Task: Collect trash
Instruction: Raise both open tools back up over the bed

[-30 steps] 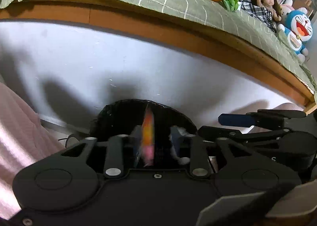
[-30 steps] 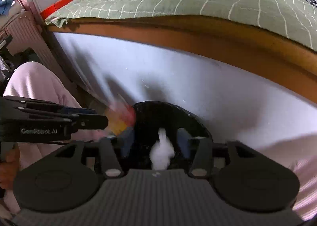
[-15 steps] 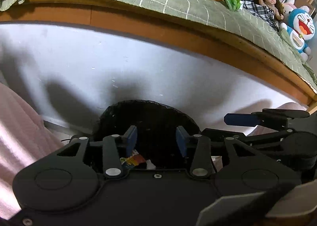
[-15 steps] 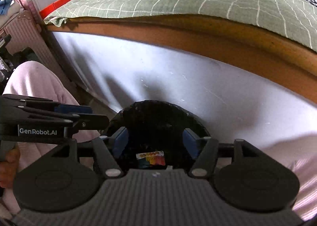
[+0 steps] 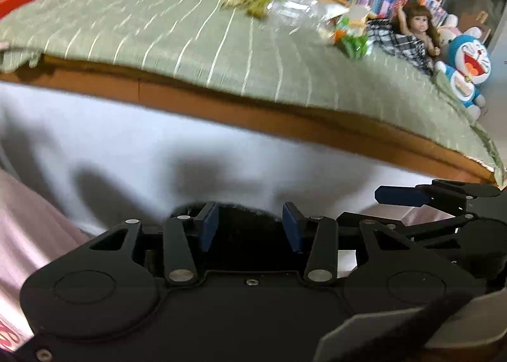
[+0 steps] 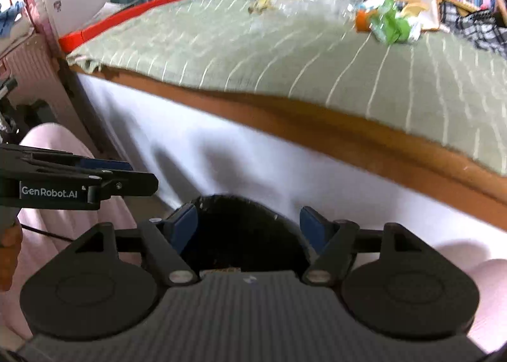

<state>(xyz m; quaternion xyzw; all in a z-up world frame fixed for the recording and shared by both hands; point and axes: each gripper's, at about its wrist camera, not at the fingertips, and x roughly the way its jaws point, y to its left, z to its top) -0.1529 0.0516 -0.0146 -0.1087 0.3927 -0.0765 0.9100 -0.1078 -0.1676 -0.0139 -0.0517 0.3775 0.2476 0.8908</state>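
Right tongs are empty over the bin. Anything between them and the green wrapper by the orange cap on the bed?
Nothing visible blocks it. From the right tongs, opening and empty, the path rises past the wooden bed edge and over bare green cover to the green wrapper.

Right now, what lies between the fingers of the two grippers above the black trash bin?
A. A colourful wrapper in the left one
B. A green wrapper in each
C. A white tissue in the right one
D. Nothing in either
D. The left gripper shows only the dark trash bin between its blue pads, and the right gripper, its jaws opening, is equally empty.
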